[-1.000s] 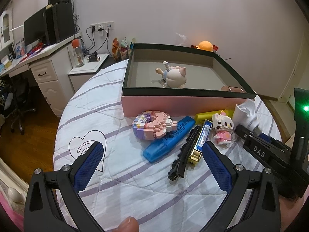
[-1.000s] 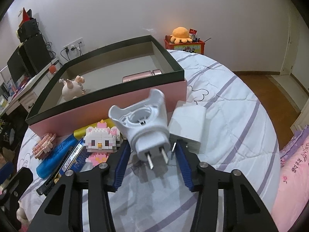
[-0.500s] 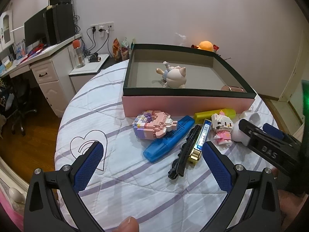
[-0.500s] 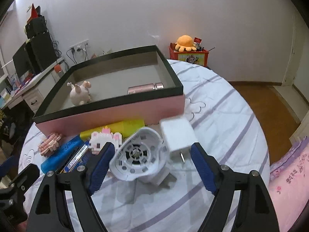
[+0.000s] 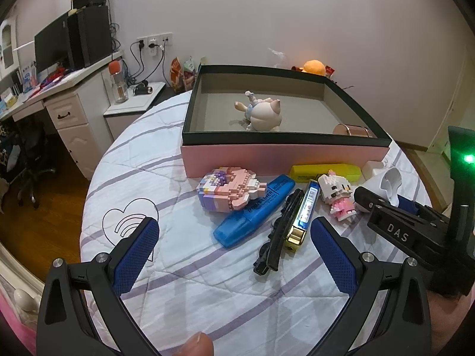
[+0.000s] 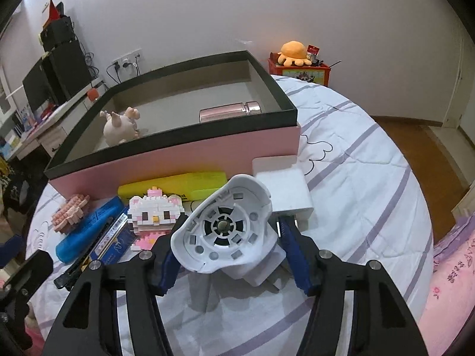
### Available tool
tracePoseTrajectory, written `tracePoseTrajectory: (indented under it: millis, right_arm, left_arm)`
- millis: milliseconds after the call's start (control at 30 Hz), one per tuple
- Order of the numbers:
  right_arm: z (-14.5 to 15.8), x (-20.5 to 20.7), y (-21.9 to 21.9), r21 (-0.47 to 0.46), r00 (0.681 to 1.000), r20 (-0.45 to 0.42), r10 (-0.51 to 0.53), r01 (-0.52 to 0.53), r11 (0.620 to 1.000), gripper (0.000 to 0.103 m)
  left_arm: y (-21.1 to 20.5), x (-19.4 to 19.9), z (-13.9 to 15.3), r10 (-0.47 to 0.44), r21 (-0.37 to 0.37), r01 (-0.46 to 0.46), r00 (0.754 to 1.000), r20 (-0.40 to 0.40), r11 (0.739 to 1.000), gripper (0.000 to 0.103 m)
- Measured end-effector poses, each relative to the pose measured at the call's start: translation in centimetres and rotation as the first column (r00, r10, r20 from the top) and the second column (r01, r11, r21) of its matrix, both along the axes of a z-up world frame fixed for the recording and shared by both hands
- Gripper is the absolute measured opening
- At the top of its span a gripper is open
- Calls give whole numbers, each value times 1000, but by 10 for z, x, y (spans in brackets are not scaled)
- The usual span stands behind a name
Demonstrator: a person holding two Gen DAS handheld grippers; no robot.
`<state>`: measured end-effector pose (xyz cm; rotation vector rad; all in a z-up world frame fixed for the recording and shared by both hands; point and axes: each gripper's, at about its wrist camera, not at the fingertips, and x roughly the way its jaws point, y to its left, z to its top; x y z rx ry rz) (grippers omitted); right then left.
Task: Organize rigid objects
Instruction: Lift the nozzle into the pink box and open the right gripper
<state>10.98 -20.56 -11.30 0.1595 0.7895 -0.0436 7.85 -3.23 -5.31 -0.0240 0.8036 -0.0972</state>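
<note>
Right wrist view, left to right: blue marker [image 6: 89, 231] and block cat figure [image 6: 154, 216] off the right gripper's [image 6: 230, 237] left finger; white plug adapter [image 6: 228, 231] between the blue pads, jaws just closing on it, contact unclear; white cube charger [image 6: 285, 190] beyond the right finger; pink box [image 6: 178, 157] ahead. Left wrist view: left gripper [image 5: 234, 246] spread wide, empty, black hair clip [image 5: 279, 231] just ahead.

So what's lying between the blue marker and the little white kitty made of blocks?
In the left wrist view, a black hair clip and a blue-and-gold bar lie side by side between the blue marker and the block kitty.
</note>
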Motion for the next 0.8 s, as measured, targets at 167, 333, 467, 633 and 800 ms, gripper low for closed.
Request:
tracePoseTrajectory:
  millis: [167, 333, 467, 633, 800]
  right_arm:
    - [9, -13, 3, 13, 999, 27, 17, -17, 1000, 62]
    - [33, -21, 6, 28, 998, 55, 41, -42, 999, 62]
    - [64, -12, 12, 34, 994, 85, 75, -78, 996, 62]
    - [88, 20, 17, 32, 988, 103, 114, -118, 993, 62]
    - [88, 72, 19, 35, 988, 79, 134, -137, 990, 62]
  left_arm:
    - [0, -1, 5, 4, -1, -4, 1000, 7, 1000, 103]
    - [3, 4, 20, 15, -4, -15, 1000, 14, 1000, 103]
    - [5, 19, 40, 29, -5, -29, 999, 29, 1000, 103]
    - [11, 53, 60, 54, 1, -55, 997, 51, 999, 103]
    - [15, 101, 66, 75, 13, -76, 996, 57, 997, 103]
